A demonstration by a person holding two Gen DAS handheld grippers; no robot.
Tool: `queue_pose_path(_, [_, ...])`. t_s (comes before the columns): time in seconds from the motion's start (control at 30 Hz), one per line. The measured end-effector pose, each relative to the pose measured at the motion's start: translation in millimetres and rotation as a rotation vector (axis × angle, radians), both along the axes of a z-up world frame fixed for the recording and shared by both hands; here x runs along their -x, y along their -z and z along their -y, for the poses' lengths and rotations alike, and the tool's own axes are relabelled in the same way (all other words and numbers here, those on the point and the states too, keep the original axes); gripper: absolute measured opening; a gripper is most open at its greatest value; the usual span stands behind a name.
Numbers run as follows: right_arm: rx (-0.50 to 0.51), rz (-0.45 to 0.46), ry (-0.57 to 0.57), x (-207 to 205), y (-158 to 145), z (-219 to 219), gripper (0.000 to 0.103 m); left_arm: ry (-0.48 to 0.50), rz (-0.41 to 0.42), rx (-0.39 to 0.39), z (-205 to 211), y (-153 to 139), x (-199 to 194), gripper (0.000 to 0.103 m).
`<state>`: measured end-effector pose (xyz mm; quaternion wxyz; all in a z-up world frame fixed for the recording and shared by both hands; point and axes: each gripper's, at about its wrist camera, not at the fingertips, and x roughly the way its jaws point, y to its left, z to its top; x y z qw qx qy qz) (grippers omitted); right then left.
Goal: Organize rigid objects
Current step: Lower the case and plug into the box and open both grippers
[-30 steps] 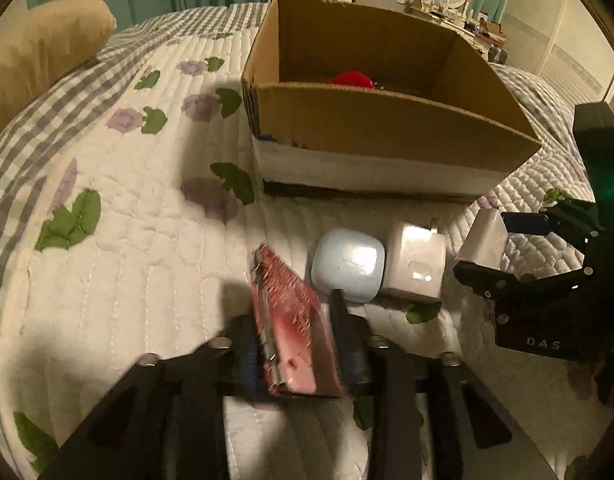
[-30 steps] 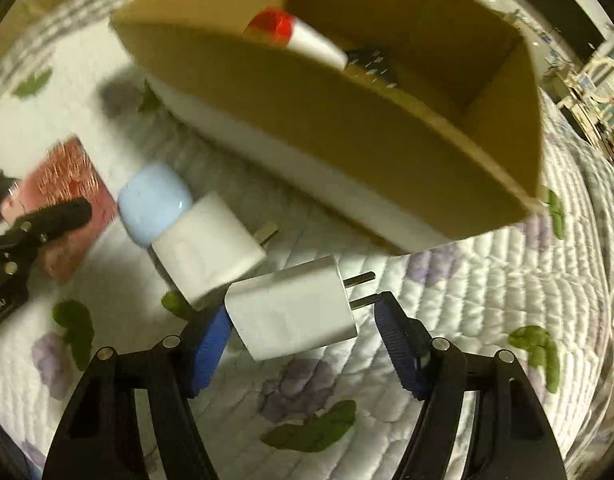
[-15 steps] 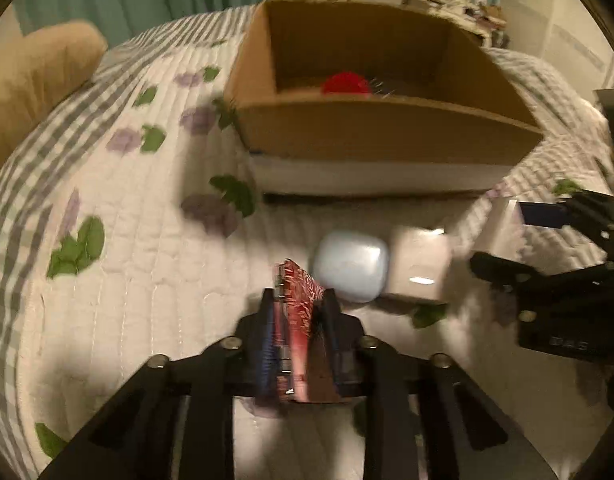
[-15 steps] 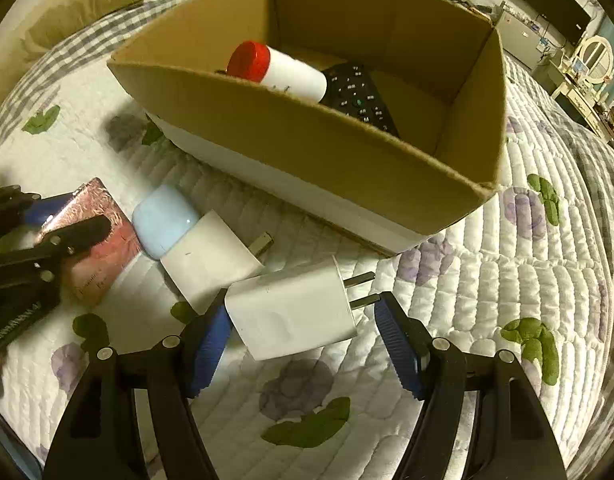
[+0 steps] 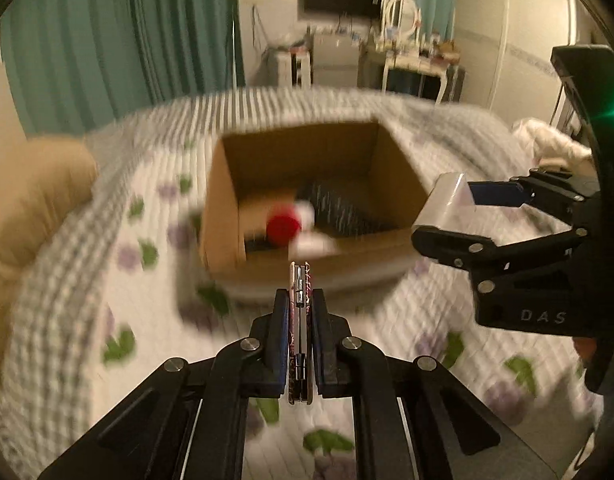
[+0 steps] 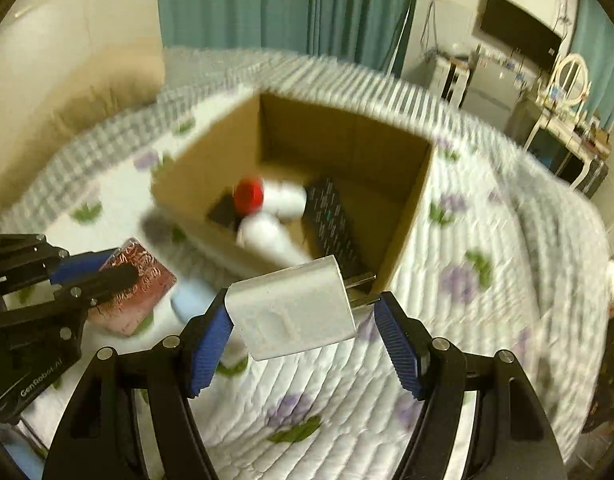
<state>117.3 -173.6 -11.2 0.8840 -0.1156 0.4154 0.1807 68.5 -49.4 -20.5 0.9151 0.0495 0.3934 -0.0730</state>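
Quilted bed — white charger, seemingly claw-held, prongs rightward.

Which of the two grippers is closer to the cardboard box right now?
Right. The right gripper, holding the white charger, sits just short of the cardboard box's near corner. The left gripper, clamping the red patterned case, hangs farther back from the box's front wall.

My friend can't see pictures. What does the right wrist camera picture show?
The right gripper holds a white plug charger above a flowery quilt, near an open cardboard box. Inside the box lie a red-capped white bottle and a black remote. At left, the left gripper pinches a red patterned case.
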Motion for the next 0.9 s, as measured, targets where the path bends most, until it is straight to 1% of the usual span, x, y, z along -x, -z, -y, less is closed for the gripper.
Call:
queue_pose_path(0.03, [0.001,0.02,0.003,-3,-7,-2,0.071,0.005,0.031,0.005,0,-14,-6,0.01])
queue_pose_path(0.1, [0.001,0.074,0.02,-13,-31,-2,0.071,0.008,0.066,0.027,-1,-34,-19,0.01])
queue_pose_path(0.13, [-0.002,0.091,0.029,-20,-38,-5,0.071,0.007,0.089,0.04,-3,-45,-30,0.01])
queue_pose_path(0.2, [-0.017,0.116,0.051,-34,-52,-8,0.071,-0.003,0.123,0.024,-2,-56,-47,0.01])
queue_pose_path(0.27, [-0.026,0.132,0.067,-48,-62,-8,0.071,-0.014,0.133,-0.011,3,-61,-70,0.01])
queue_pose_path(0.33, [-0.028,0.142,0.081,-62,-66,-10,0.071,-0.019,0.122,-0.016,2,-58,-92,0.01])
queue_pose_path(0.37, [-0.03,0.142,0.088,-69,-66,-11,0.071,-0.023,0.102,-0.014,2,-54,-100,0.01])
queue_pose_path(0.47, [-0.05,0.132,0.111,-88,-58,-14,0.071,-0.023,0.081,-0.034,2,-32,-123,0.01])
queue_pose_path(0.53, [-0.063,0.109,0.131,-101,-47,-12,0.071,-0.009,0.066,-0.021,2,-18,-133,0.01])
queue_pose_path(0.6, [-0.054,0.069,0.154,-117,-28,-11,0.071,0.008,0.047,-0.01,2,-5,-142,0.01])
queue_pose_path(0.7, [-0.061,0.033,0.162,-132,-4,-7,0.071,0.02,0.025,-0.002,1,11,-155,0.01])
queue_pose_path(0.8, [-0.066,0.01,0.174,-145,14,-4,0.071,0.022,0.025,-0.019,3,21,-164,0.01])
queue_pose_path(0.9, [-0.075,-0.005,0.171,-154,25,-2,0.071,0.022,0.005,-0.006,2,27,-172,0.01])
